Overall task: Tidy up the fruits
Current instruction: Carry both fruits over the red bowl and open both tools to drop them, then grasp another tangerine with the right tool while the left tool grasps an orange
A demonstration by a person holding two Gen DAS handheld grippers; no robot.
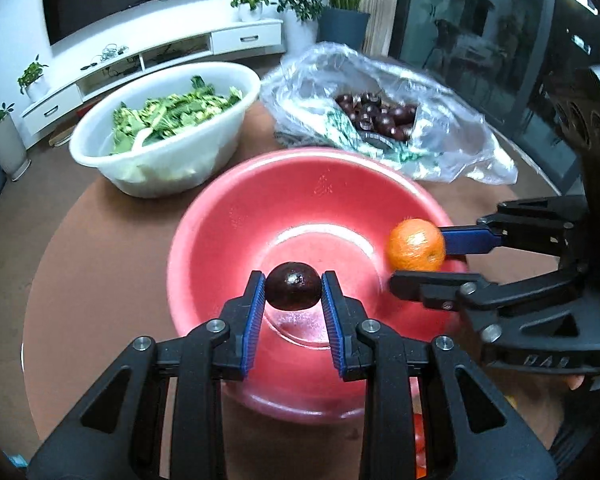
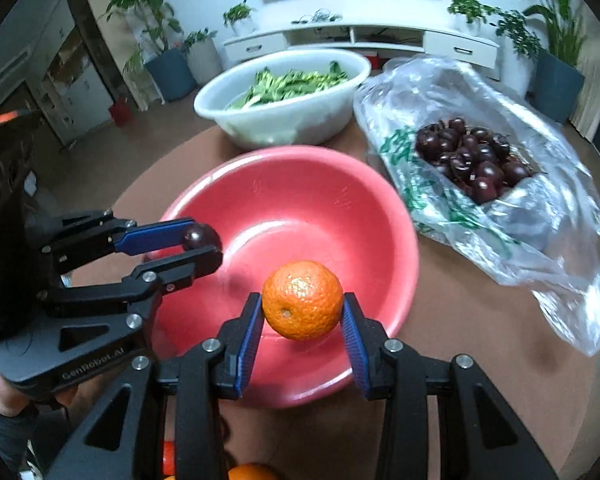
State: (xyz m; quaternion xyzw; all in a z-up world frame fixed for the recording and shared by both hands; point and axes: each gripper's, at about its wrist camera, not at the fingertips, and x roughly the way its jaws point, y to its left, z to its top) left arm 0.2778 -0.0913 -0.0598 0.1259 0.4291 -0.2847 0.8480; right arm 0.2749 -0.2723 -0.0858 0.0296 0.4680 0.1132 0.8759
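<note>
My left gripper (image 1: 293, 286) is shut on a dark plum (image 1: 293, 286) and holds it over the empty red basin (image 1: 236, 216). My right gripper (image 2: 302, 304) is shut on an orange mandarin (image 2: 302, 300) and holds it over the basin's near side (image 2: 260, 200). In the left wrist view the right gripper (image 1: 418, 258) with the mandarin (image 1: 416, 245) is at the basin's right rim. In the right wrist view the left gripper (image 2: 202, 246) with the plum (image 2: 200, 237) is at the basin's left rim.
A clear plastic bag (image 1: 440, 128) holding several dark plums (image 2: 472, 160) lies behind the basin to the right. A white basin (image 1: 160, 160) of green leaves stands behind it to the left. More orange fruit (image 2: 250, 473) shows at the bottom edge. The round brown table (image 1: 80, 280) carries it all.
</note>
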